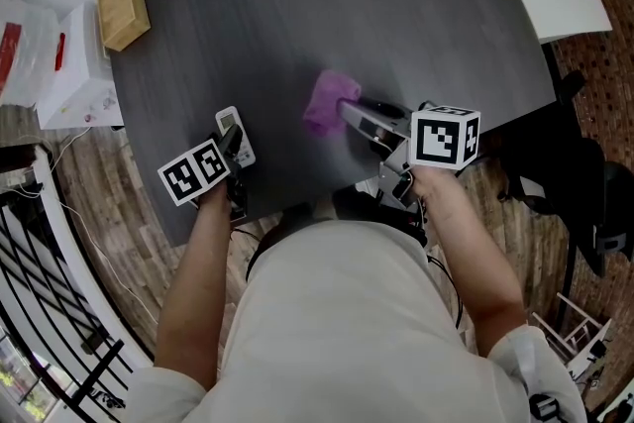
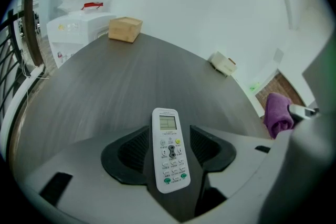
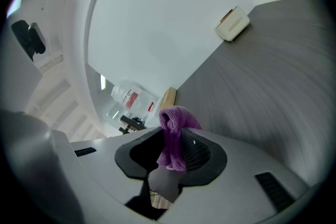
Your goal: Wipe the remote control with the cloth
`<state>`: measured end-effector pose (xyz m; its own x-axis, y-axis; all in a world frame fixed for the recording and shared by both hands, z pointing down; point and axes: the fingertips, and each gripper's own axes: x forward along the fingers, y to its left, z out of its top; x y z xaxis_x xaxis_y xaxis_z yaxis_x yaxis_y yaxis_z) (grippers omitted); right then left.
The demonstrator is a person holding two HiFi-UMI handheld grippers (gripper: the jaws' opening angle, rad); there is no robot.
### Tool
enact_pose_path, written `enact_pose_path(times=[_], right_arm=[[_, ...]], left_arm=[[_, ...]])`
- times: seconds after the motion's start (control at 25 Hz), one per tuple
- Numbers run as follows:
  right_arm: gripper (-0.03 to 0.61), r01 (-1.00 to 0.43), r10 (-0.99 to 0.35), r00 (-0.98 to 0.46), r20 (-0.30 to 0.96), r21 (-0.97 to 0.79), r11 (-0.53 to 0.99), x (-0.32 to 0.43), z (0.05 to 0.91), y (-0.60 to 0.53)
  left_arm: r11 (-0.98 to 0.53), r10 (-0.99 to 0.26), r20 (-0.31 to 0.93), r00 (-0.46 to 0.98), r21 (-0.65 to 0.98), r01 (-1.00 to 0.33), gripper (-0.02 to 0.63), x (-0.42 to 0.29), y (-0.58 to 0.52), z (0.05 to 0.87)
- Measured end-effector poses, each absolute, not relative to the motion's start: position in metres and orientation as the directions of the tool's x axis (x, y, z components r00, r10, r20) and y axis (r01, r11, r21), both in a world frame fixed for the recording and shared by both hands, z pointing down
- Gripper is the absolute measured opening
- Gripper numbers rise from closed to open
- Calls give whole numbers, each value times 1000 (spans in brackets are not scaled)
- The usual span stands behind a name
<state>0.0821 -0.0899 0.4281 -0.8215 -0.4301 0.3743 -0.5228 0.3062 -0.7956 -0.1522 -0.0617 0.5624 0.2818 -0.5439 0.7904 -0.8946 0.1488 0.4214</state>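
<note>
Nearest the person, the left gripper (image 2: pixel 169 150) is pinching the remote control (image 2: pixel 168 136) by its two long sides, one jaw pressing on each edge. The remote's long axis is running straight along the jaws, button face showing. Its display end is pointing away from the gripper, out over the dark table (image 1: pixel 396 15), and its lower end is sitting back in the throat of the jaws.

To its right, the right gripper (image 3: pixel 176 150) is clamping the purple cloth (image 3: pixel 177 131), which is bunching up out of the closed jaws. In the head view the cloth (image 1: pixel 329 100) is standing apart from the remote (image 1: pixel 235 134), with bare tabletop showing between them.

Count: one remote, one cloth, two grippers.

Farther out, one wooden block (image 1: pixel 124 7) is resting at the table's left corner. One small cream box (image 2: pixel 222 63) is sitting at the far edge.
</note>
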Motion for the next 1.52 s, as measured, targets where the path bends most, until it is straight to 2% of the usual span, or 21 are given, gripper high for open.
enact_pose_path(times=[0.28, 0.48, 0.72, 0.8, 0.96, 1.04, 1.24, 1.52], right_arm=[[106, -519, -415, -830, 373, -790, 327, 91, 426, -90], [106, -544, -427, -821, 378, -745, 386, 100, 416, -97], [106, -506, -432, -844, 317, -737, 448, 102, 386, -97], [106, -505, -442, -844, 304, -728, 464, 101, 375, -91], [106, -522, -472, -832, 292, -702, 485, 95, 359, -67], [106, -531, -487, -824, 288, -690, 491, 88, 354, -52], [106, -564, -550, -790, 271, -673, 479, 70, 340, -3], [106, -609, -621, -746, 238, -621, 494, 44, 312, 83]], left_arm=[[140, -679, 677, 286, 501, -854, 225, -153, -45, 509], [98, -799, 522, 299, 603, -792, 224, -140, -26, 457], [-41, -864, 308, 398, 745, -666, 219, -104, -4, 403], [-104, -866, 228, 444, 787, -608, 210, -93, 2, 388], [-253, -841, 65, 537, 830, -497, 96, -84, 17, 358], [-330, -807, 0, 590, 828, -452, 70, -82, 31, 344], [-423, -742, -73, 666, 822, -382, 58, -94, 85, 330], [-489, -702, -182, 688, 825, -282, 57, -125, 163, 316]])
